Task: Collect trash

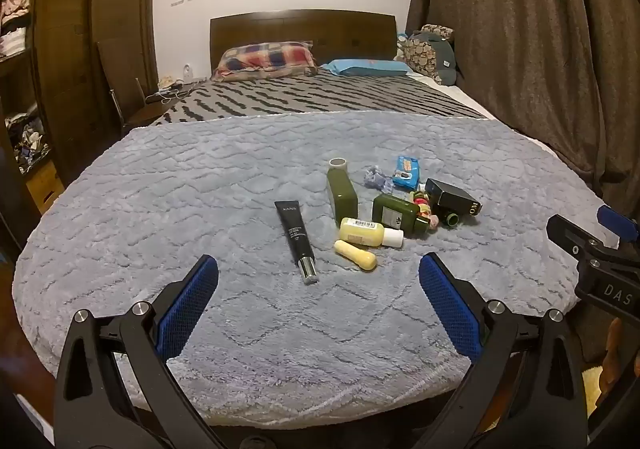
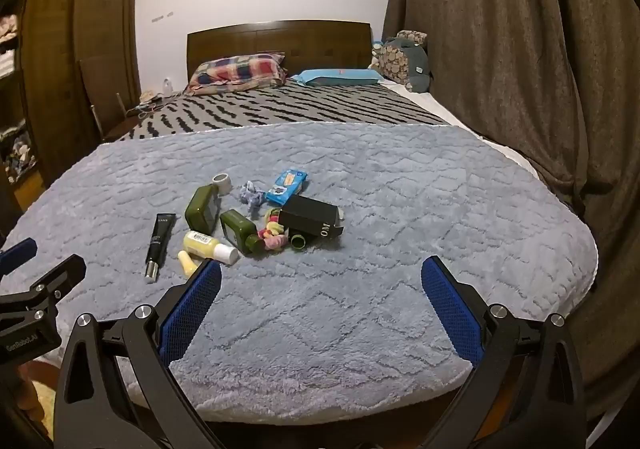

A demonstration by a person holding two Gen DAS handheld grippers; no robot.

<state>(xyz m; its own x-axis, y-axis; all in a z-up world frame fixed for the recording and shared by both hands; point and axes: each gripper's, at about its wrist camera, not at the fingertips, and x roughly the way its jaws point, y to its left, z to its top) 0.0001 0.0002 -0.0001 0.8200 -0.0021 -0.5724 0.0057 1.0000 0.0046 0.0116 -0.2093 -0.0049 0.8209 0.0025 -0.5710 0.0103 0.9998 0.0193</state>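
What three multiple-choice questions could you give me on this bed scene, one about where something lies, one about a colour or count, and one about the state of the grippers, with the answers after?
1. Where does the black tube lie relative to the other items?
A. At the left edge of the cluster
B. Under the black box
C. On the plaid pillow

2. How many yellow bottles are on the grey blanket?
A. One
B. Two
C. Four

3. What state are both grippers in?
A. Shut on a bottle
B. Open and holding nothing
C. Shut and empty

Answers:
1. A, the tube sits alone to the left of the green bottle and everything else.
2. B, a larger yellow bottle with a white cap and a smaller yellow bottle lie side by side.
3. B, the left gripper and right gripper each show their blue pads spread wide with only blanket between.
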